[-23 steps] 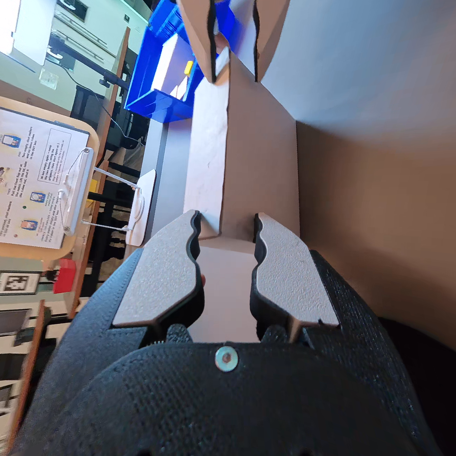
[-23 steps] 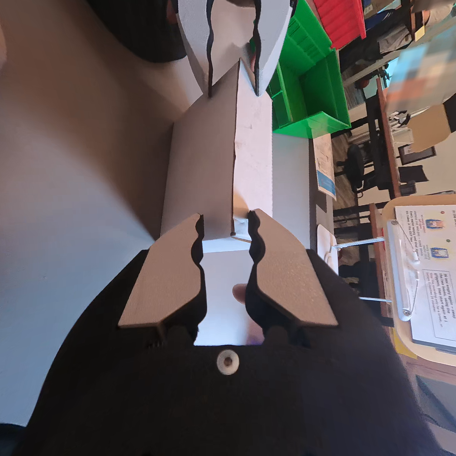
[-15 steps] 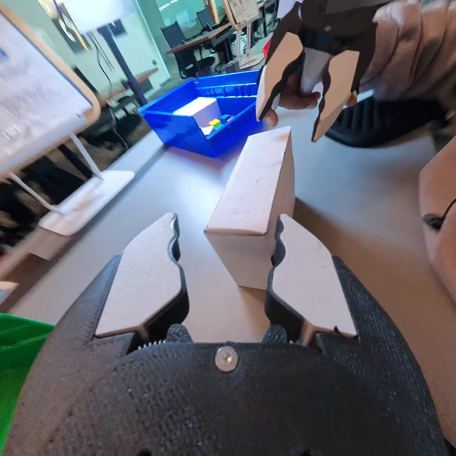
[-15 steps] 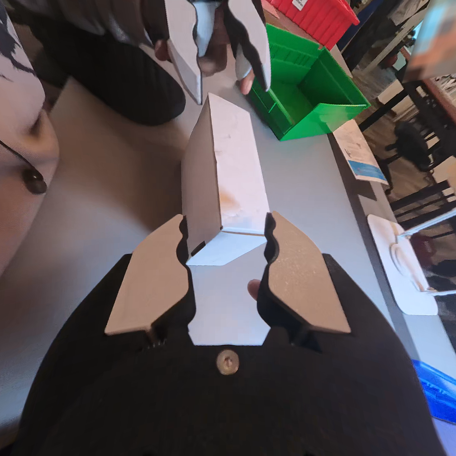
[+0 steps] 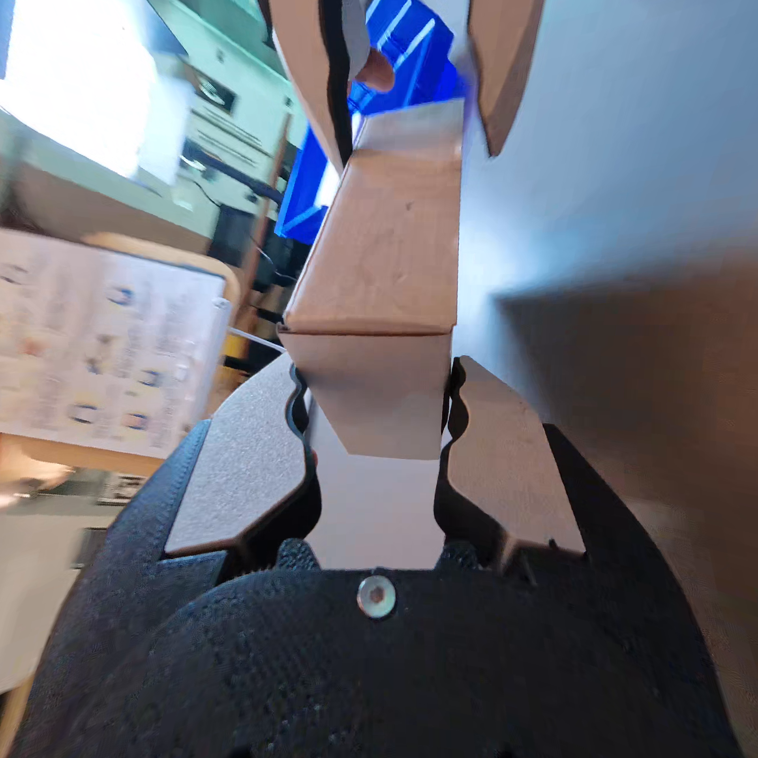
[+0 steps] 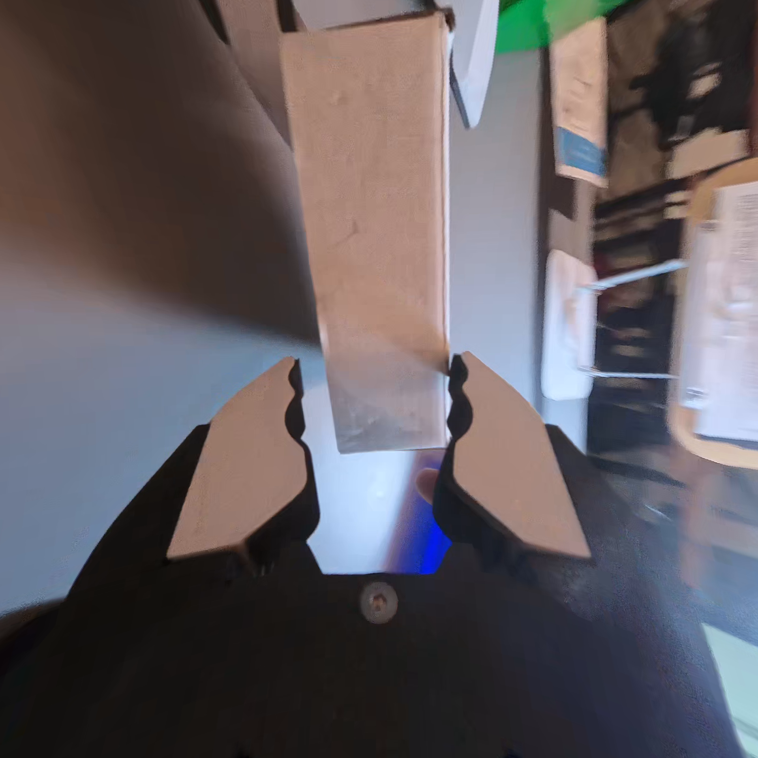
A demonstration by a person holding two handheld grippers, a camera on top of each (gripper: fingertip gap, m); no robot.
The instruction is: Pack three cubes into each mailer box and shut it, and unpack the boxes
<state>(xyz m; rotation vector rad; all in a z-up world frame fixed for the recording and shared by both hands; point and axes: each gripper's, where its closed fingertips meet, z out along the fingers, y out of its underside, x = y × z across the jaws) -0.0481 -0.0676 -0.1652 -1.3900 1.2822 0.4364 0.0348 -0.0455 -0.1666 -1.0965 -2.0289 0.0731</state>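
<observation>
A closed pale cardboard mailer box (image 5: 381, 246) lies lengthwise between my two grippers over the grey table (image 5: 594, 164). In the left wrist view my left gripper (image 5: 373, 369) grips the box's near end, with both fingertips against its sides. My right gripper (image 5: 418, 158) straddles the far end. In the right wrist view the box (image 6: 369, 184) sits between the fingers of my right gripper (image 6: 374, 365). The right fingertip touches it and a gap shows at the left fingertip. No cubes are visible. Both views are tilted and blurred.
A blue bin (image 5: 410, 53) stands behind the box's far end in the left wrist view. A green bin (image 6: 521, 28) lies past the other end. An instruction board on a stand (image 5: 102, 336) is at the table's side, also seen in the right wrist view (image 6: 730, 307).
Both grippers have rolled sideways again, and the box now shows a different face. The left fingers closed onto the box's end. The right fingers spread a little wider.
</observation>
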